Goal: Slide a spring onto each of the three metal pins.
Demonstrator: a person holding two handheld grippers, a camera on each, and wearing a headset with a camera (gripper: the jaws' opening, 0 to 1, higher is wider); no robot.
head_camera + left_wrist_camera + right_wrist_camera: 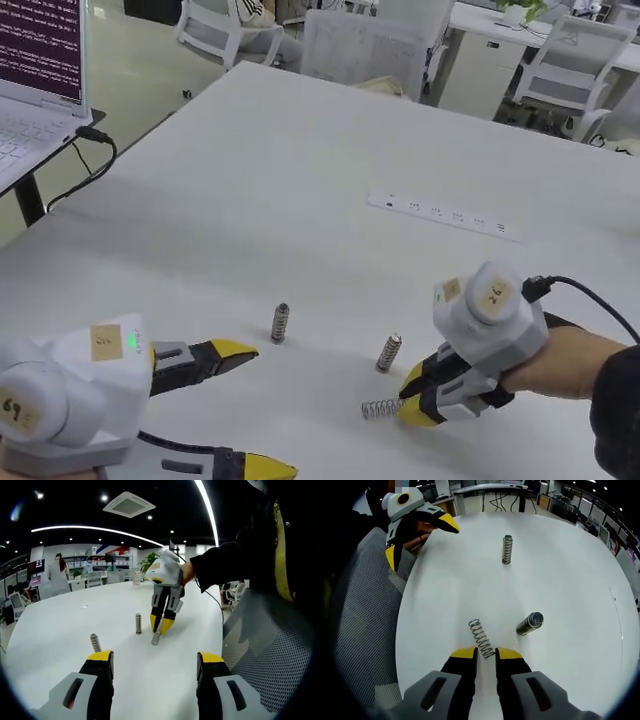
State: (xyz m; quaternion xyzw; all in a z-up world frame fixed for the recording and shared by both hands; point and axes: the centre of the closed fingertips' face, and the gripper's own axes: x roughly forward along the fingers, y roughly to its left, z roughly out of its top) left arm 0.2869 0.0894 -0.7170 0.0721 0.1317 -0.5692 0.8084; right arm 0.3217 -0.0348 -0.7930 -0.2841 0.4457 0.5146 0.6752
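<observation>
Spring [481,637] beside the leaning pin [530,623] seems pinched by its tip in the right gripper [486,653], so it may buckle and flick away; left gripper [155,658] gapes.

The head view looks forward and down over the white table [300,170] from its near edge. The left gripper view sits low near the tabletop and faces the right gripper [162,626] across it, while the right gripper view looks down from close on the loose spring [481,638], facing back the other way. All three views share that spring and the two upright springs [280,322].
</observation>
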